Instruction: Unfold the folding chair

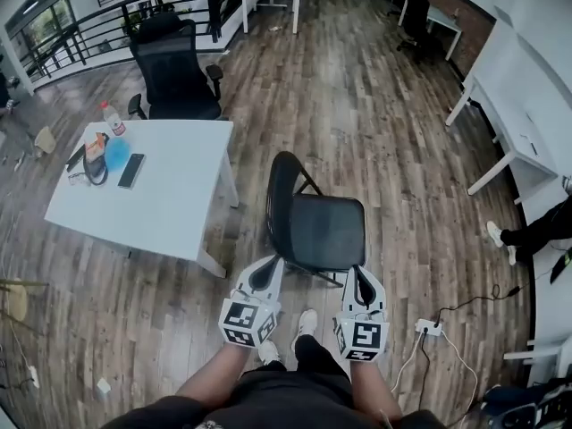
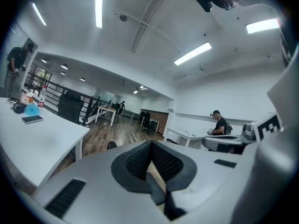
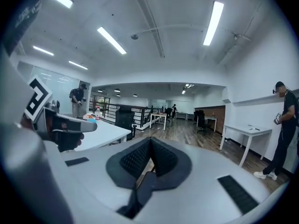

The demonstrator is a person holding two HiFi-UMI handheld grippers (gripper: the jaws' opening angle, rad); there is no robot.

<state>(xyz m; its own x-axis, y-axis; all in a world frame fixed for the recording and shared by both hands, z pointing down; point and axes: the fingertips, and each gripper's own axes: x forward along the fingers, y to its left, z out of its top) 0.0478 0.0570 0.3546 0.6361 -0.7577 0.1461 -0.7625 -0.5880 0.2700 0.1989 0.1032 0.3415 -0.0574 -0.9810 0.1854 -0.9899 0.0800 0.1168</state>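
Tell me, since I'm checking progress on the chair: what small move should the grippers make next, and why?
Probably none beyond lowering both away. The folding chair already stands open on the floor with its seat flat. The left gripper and right gripper are shut on nothing and point out over the room.

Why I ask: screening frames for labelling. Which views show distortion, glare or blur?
Head view: mild fisheye, even light, folding chair sharp. Left gripper view: heavy fisheye, ceiling lights glare, left gripper close and soft. Right gripper view: same, dark corners.
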